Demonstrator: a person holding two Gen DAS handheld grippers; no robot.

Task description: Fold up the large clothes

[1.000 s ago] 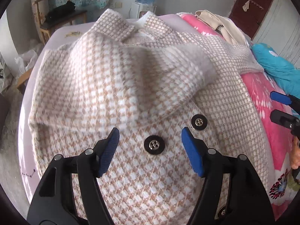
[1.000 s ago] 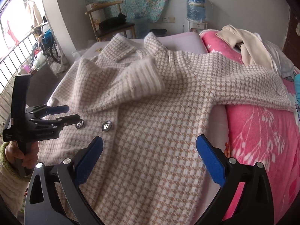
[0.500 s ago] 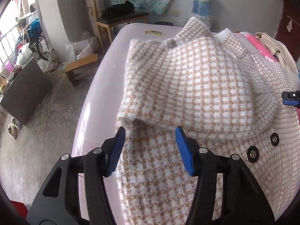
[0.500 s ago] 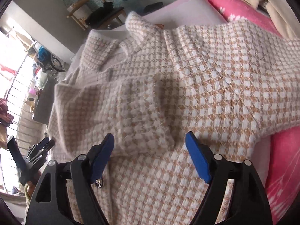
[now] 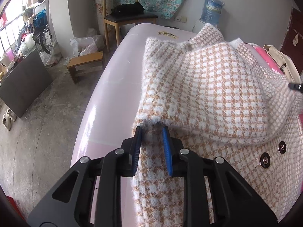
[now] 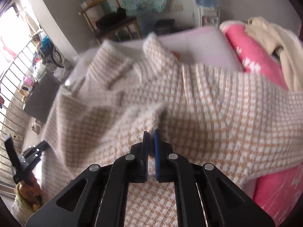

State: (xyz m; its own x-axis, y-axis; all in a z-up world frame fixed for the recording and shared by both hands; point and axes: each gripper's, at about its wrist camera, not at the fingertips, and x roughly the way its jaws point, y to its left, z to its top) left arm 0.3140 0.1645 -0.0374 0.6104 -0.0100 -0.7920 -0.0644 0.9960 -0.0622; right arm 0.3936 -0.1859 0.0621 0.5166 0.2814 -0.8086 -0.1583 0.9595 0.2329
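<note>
A beige-and-white houndstooth coat (image 5: 208, 94) lies on the pale pink table (image 5: 113, 87), one sleeve folded across its front above two dark buttons (image 5: 265, 160). My left gripper (image 5: 152, 129) is at the coat's left edge. Its jaws are closing, and a bunch of fabric fills the gap between the blue pads. In the blurred right wrist view the coat (image 6: 217, 123) fills the middle. My right gripper (image 6: 151, 132) is shut on a fold of it near the folded sleeve's cuff. The left gripper (image 6: 28, 157) shows at that view's lower left, held by a hand.
A pink floral blanket (image 6: 246, 45) and a cream garment (image 6: 274, 37) lie to the right of the coat. On the concrete floor to the left stand a low wooden stool (image 5: 85, 62) and a chair (image 5: 128, 17). A water bottle (image 5: 212, 9) is by the far wall.
The left gripper moved from over the buttons to the coat's left edge, and its jaws narrowed around the fabric. The right gripper moved in over the folded sleeve and shut.
</note>
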